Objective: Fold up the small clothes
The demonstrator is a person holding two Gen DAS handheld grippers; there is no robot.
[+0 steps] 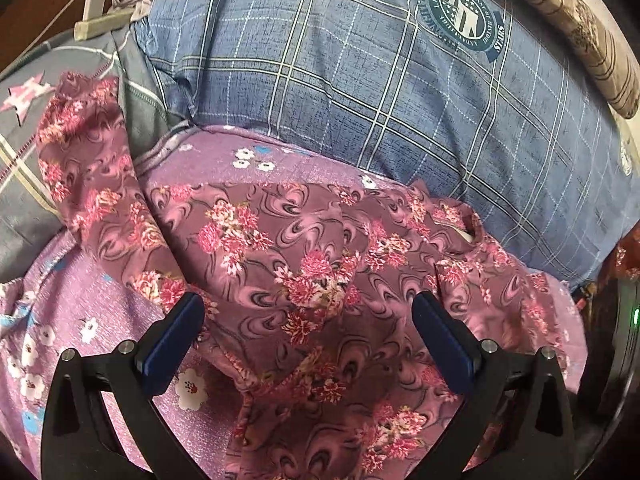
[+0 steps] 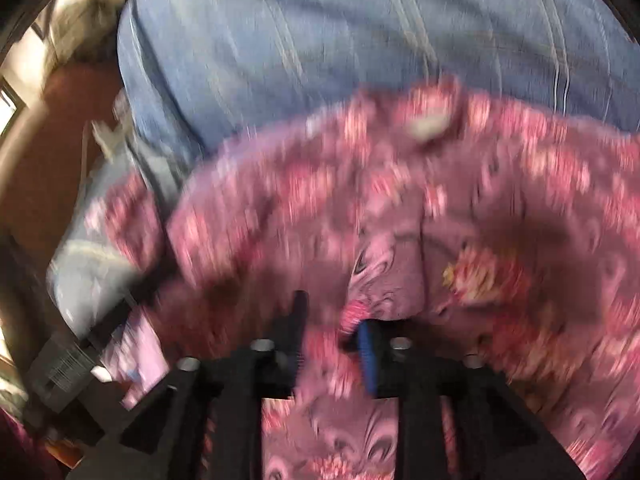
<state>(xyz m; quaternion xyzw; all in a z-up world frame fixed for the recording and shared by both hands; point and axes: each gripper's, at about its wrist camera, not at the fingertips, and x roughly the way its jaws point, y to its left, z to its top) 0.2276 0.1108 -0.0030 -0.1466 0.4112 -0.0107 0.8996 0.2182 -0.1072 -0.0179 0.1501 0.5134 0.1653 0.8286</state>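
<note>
Left tongs (image 1: 308,328) stand wide and empty over the floral garment (image 1: 304,264), which lies rumpled on the purple flowered bedsheet (image 1: 100,300).

Right tongs (image 2: 334,320) sit narrow. The right wrist view is heavily smeared, but a fold of the garment (image 2: 380,280) seems bunched between the fingers; we can't tell if the pads actually pinch it. Risk one: if the cloth is only snagged on the blue pad (image 2: 368,356), any pull from here drags the whole piece and undoes the lay.

At 10 o'clock in the left wrist view one sleeve (image 1: 84,152) trails off the sheet onto the grey star bedding (image 1: 24,184). Risk two: folding without gathering it leaves a lopsided bundle.

From 12 to 2 o'clock the blue plaid pillow (image 1: 380,80) butts against the garment's far edge, collar (image 1: 468,232) side. Risk three: no flat room there, so a fold toward it rides up the pillow.

At 10 o'clock far, a charger (image 1: 94,6) and cable; a wide sweep could catch them.
</note>
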